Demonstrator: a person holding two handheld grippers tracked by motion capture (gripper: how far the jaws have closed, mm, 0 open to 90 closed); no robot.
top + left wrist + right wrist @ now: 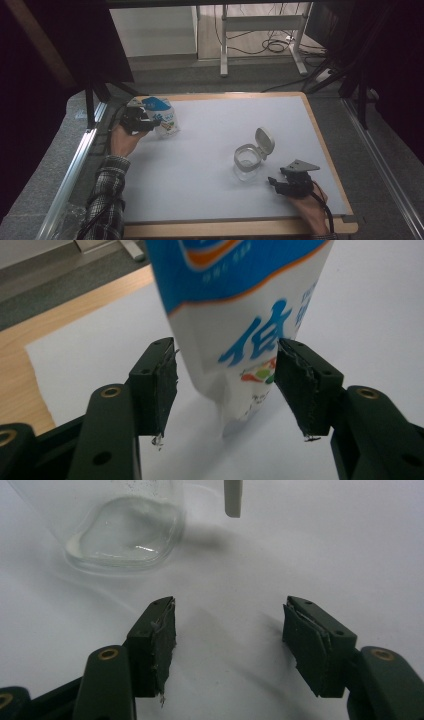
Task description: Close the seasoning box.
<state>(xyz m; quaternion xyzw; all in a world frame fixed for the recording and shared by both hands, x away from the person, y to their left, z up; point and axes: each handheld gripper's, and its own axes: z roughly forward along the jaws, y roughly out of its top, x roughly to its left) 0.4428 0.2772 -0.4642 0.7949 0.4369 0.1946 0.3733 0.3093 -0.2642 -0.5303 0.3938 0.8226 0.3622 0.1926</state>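
Left hand (121,140): comes in from the bottom left in a plaid sleeve (106,192); carries the left gripper (141,121) at the far left corner of the mat.
Left gripper: jaws set around the lower part of the pouch (161,115). In the left gripper view the pouch (240,320) sits between the two pads; the right pad (300,385) meets its printed face, while a narrow gap shows at the left pad (162,385). Cannot tell whether the grip is firm.
Pouch: white and blue, blue print and a small fruit picture; stands upright at the far left of the white mat (210,165), near the wooden table edge (210,95).
Jar (247,161): clear glass, hinged lid (264,141) swung open and standing up behind the mouth; right of centre on the mat, well apart from the pouch.
Right gripper (273,182): low over the mat, just right of and nearer than the jar, held by the right hand (310,210). Jaws spread, nothing between them; in the right gripper view the jar (125,530) stands ahead, apart from the pads.
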